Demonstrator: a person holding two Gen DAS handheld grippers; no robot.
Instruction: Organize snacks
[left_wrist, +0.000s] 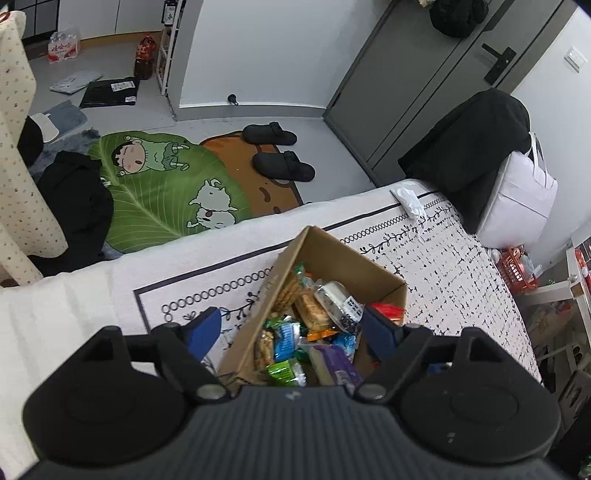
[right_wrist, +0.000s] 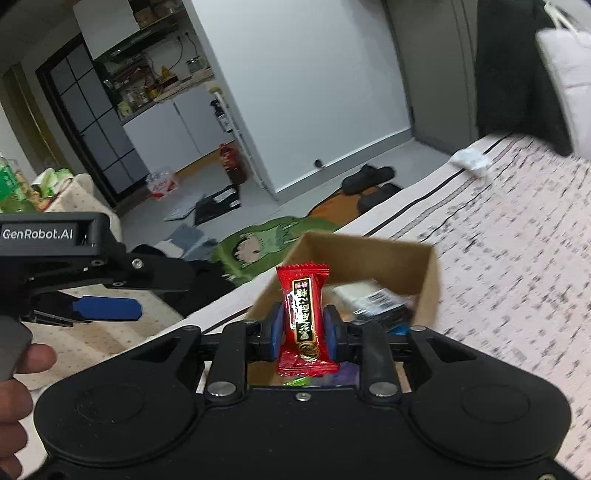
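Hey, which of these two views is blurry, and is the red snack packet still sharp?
Right wrist view: patterned bedspread and cardboard box smeared by motion blur, yet the red snack packet in the right gripper stays sharp. Left wrist view: crisp, with fisheye bending at the edges.

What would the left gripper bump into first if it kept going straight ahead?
Probably the snacks piled in the cardboard box: the open left gripper points down into it, though depth is hard to judge.

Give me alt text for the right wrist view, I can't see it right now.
The right claw is shut on a red snack packet, held upright above an open cardboard box of snacks on a patterned bedspread. The left claw sits to the left.
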